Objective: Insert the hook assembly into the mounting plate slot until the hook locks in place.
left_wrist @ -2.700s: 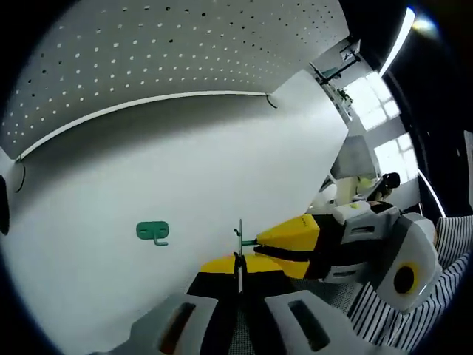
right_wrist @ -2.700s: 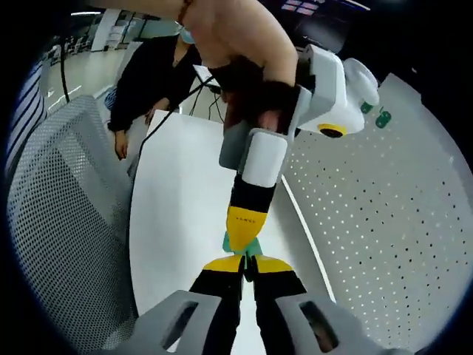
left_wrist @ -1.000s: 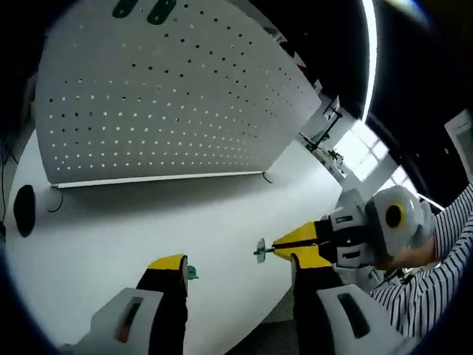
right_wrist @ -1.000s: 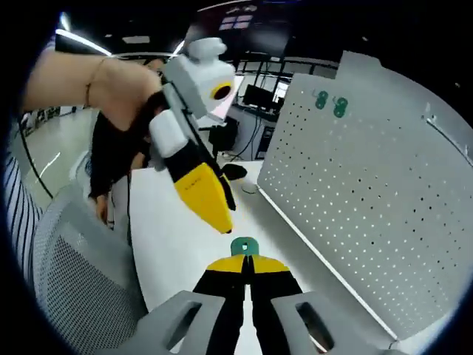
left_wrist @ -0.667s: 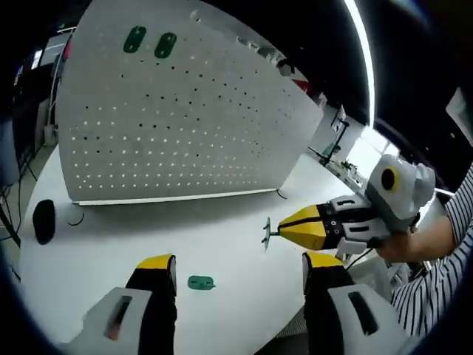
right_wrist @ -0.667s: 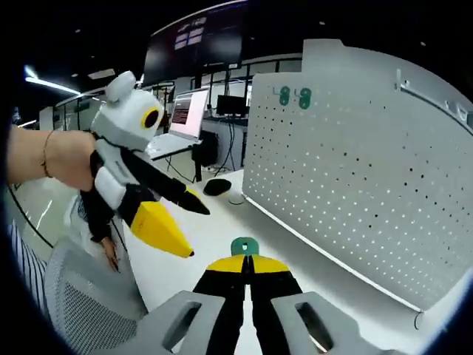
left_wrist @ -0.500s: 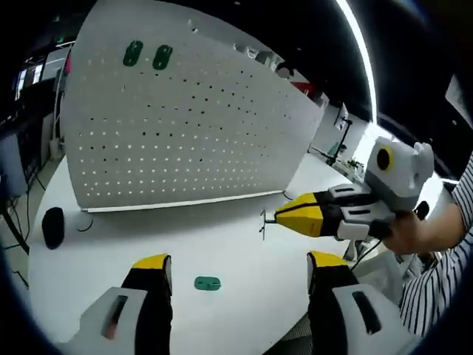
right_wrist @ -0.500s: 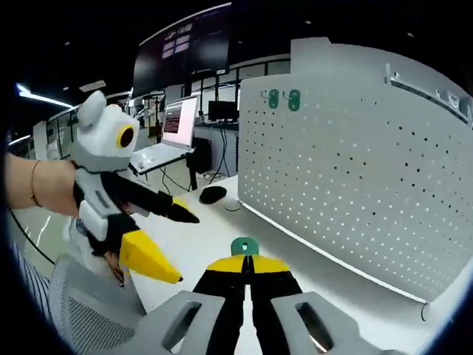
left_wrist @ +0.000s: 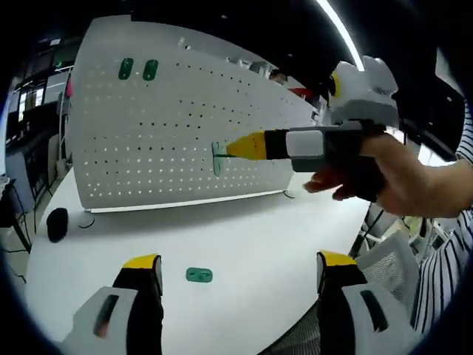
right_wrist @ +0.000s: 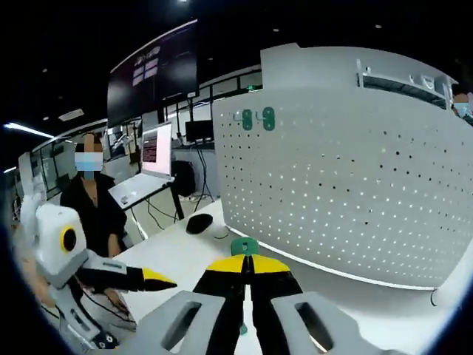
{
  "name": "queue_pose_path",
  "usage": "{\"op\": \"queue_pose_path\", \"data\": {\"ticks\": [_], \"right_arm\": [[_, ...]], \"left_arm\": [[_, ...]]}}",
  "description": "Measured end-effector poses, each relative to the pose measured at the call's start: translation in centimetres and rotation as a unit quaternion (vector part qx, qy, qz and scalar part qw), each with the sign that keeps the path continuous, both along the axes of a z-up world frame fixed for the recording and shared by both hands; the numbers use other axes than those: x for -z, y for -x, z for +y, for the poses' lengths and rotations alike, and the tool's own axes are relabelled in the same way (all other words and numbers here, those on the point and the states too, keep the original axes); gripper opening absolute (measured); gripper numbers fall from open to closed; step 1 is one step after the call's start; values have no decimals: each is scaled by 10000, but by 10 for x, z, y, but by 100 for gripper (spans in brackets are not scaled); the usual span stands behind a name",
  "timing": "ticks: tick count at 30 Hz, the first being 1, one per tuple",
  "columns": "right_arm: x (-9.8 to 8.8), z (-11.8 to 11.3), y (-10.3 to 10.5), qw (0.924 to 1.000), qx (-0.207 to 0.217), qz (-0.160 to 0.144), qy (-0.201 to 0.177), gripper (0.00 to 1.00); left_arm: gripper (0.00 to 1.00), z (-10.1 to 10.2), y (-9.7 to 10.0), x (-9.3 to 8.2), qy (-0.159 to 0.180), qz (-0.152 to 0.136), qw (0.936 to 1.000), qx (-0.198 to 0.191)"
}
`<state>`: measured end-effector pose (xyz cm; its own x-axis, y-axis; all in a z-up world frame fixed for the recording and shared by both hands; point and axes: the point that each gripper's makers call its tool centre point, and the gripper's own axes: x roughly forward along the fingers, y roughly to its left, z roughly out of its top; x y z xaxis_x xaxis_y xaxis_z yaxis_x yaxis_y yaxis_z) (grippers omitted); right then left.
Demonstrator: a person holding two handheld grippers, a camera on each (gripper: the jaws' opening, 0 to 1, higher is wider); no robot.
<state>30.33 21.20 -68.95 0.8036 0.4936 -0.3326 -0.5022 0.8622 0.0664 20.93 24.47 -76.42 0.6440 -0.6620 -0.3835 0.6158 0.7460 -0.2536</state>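
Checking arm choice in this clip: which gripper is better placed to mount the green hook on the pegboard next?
Right. The right gripper is shut on a green hook piece and already raised near the pegboard. The left gripper is open over the table, near another green piece.

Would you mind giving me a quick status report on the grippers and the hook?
Right gripper shut on green hook piece, near pegboard. Left gripper open. Second green piece on table. Nothing in the way.
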Motion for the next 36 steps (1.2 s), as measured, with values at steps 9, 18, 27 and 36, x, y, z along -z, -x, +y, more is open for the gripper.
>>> {"op": "queue_pose_path", "data": {"ticks": [9,18,27,36], "right_arm": [[-26,3,-33,9986,458,-185,-189,0],[-51,12,-65,9958,771,-399,-299,0],[-76,15,-98,9921,1026,-629,-362,0],[-108,15,-126,9821,1511,-1057,-394,0]], "left_arm": [[90,-4,5,6,-460,-433,9979,123],[89,5,1,5,-454,-510,9977,13],[90,8,0,6,-418,-473,9980,-53],[91,10,-1,2,-404,-601,9973,-97]]}}
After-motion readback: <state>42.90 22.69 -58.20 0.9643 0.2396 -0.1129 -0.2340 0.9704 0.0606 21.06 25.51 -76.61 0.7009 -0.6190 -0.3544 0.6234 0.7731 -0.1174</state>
